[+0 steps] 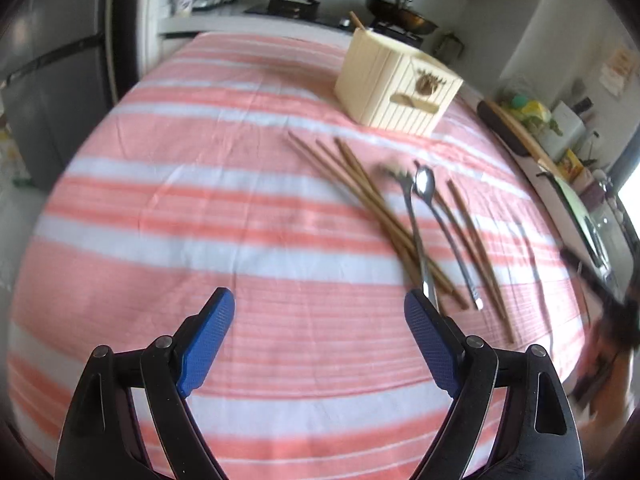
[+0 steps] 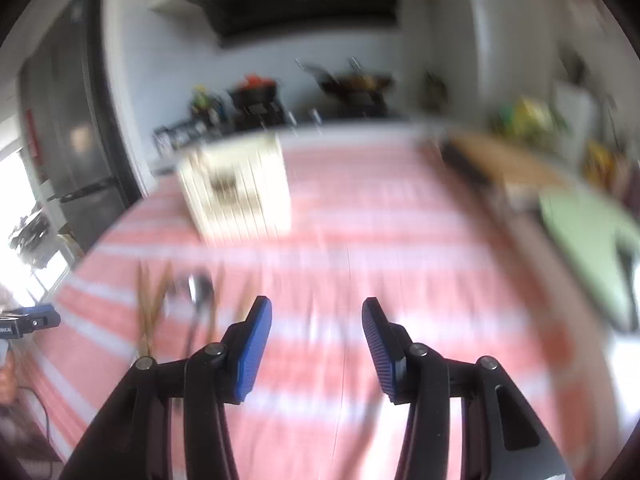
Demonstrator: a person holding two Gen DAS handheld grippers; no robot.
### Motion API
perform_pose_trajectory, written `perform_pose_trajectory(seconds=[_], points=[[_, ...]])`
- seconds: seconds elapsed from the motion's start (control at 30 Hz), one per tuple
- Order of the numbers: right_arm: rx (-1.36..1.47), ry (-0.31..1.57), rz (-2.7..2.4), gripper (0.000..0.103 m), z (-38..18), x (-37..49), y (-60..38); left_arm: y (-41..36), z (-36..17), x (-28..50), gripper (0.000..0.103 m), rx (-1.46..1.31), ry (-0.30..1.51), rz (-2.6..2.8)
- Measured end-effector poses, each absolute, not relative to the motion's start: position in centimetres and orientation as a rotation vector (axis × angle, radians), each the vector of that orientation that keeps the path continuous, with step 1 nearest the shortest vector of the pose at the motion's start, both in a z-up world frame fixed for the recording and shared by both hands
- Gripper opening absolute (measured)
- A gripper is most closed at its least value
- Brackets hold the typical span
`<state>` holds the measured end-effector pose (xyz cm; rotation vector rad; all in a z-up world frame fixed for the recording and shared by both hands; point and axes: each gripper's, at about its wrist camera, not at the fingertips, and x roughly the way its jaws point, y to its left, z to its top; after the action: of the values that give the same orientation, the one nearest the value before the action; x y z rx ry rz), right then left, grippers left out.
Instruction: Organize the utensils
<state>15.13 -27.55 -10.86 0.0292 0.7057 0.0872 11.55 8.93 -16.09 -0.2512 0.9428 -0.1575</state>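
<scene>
Left wrist view: our left gripper (image 1: 319,322) hangs over the striped cloth (image 1: 200,208), jaws spread wide, nothing between the blue ribbed pads (image 1: 208,340). Utensils lie ahead & to the right of it. Fork (image 1: 414,224), thin shiny metal, runs back toward us; its handle end sits just by the right pad, can't tell if touching. Spoon (image 1: 425,182), polished oval bowl w/ long slim handle, lies just right of the fork. Brown wooden chopsticks (image 1: 360,184) fan out in a loose bundle under/beside the fork, two more (image 1: 472,232) right of the spoon. Cream ribbed holder box (image 1: 396,84) stands farther back, boxy, one stick poking out the top.

Right wrist view, heavy blur: our right gripper (image 2: 317,312) also gapes, moderately wide, holding nothing, above pink-white cloth (image 2: 420,280). Chopsticks (image 2: 148,304) & a metal piece we can't identify are off to its left; holder box (image 2: 240,188) ahead-left, well apart. Green board (image 2: 588,240) at far right.
</scene>
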Motion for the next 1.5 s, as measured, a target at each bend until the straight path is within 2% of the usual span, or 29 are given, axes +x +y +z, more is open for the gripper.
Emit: perform_pose_trajectory(seconds=[0.07,0.2,0.43,0.57,0.73,0.9,1.07,1.17,1.23,1.3,1.5], points=[[0.043,0.729,0.051,0.048,-13.4,12.8,-27.4,8.3,-16.4,12.0,0.088,-0.263,0.943,-0.140],[0.030,0.773,0.066,0.048,-14.9,12.2,-26.5,7.1,-16.8,14.4,0.088,-0.282,0.939,-0.112],[0.011,0.736,0.122,0.048,-14.0,11.1,-24.6,5.2,-19.4,20.2,0.088,-0.363,0.962,-0.002],[-0.009,0.719,0.146,0.048,-13.9,10.5,-23.6,3.2,-19.8,21.0,0.089,-0.255,0.941,0.078],[-0.035,0.712,0.141,0.048,-14.0,10.1,-23.4,1.8,-20.2,20.4,0.094,-0.136,0.917,0.091],[-0.052,0.749,0.135,0.048,-14.7,10.5,-23.3,2.4,-20.1,19.3,0.094,-0.112,0.935,0.033],[0.073,0.849,0.215,0.048,-15.6,12.6,-23.7,3.1,-20.0,18.5,0.094,-0.081,0.949,-0.059],[0.098,0.893,0.247,0.036,-16.2,14.2,-23.0,3.5,-20.0,18.4,0.094,-0.038,0.958,-0.131],[0.081,0.915,0.266,0.035,-16.6,15.0,-22.1,3.9,-20.0,18.3,0.093,0.001,0.965,-0.178],[0.050,0.937,0.285,0.027,-17.0,15.6,-21.1,4.4,-19.9,18.4,0.092,0.027,0.976,-0.218],[-0.045,0.987,0.260,0.017,-18.4,16.6,-19.1,6.4,-19.8,21.6,0.090,0.118,0.980,-0.248]])
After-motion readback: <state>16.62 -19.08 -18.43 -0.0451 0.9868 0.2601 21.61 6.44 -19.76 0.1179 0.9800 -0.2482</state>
